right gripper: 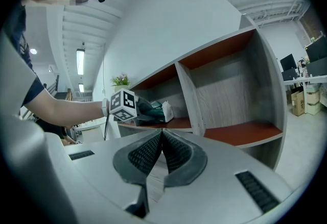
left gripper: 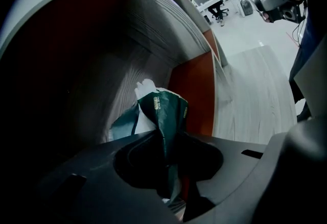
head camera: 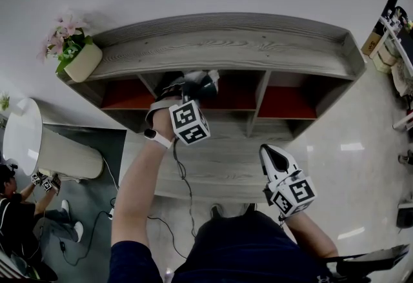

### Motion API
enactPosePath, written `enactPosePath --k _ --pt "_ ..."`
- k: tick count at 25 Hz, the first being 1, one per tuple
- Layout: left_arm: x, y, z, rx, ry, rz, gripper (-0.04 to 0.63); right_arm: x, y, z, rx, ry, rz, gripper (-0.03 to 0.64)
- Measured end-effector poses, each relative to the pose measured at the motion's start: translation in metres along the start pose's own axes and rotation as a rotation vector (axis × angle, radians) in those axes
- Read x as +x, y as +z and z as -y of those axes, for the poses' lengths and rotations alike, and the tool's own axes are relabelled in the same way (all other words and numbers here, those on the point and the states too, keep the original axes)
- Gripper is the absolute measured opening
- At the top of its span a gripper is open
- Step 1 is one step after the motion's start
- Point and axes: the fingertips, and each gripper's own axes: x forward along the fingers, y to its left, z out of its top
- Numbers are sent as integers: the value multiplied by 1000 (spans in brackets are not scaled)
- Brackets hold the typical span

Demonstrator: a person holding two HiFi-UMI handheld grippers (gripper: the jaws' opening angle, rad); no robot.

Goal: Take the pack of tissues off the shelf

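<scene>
The pack of tissues [left gripper: 162,110] is dark green with white tissue showing at its top. It lies in the middle compartment of the grey wooden shelf [head camera: 226,49], on the red board. My left gripper [left gripper: 168,152] reaches into that compartment, and its jaws pinch the crumpled green wrapper. The right gripper view shows the same from the side: the left gripper [right gripper: 148,110] on the pack of tissues [right gripper: 162,112] at the compartment's mouth. My right gripper [head camera: 270,154] hangs low in front of the shelf, shut with nothing in it [right gripper: 161,139].
A potted pink flower [head camera: 76,53] stands on the shelf's top left end. Upright dividers flank the middle compartment, and the right compartment [right gripper: 240,131] holds nothing. A white round table [head camera: 26,136] and a crouching person [head camera: 16,211] are at the left. A cable trails on the floor.
</scene>
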Motion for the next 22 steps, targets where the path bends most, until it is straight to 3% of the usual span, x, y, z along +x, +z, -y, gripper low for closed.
enactPosePath --k 22 --pt "-70 13 13 54 162 125 109 1 -6 -13 2 21 -14 11"
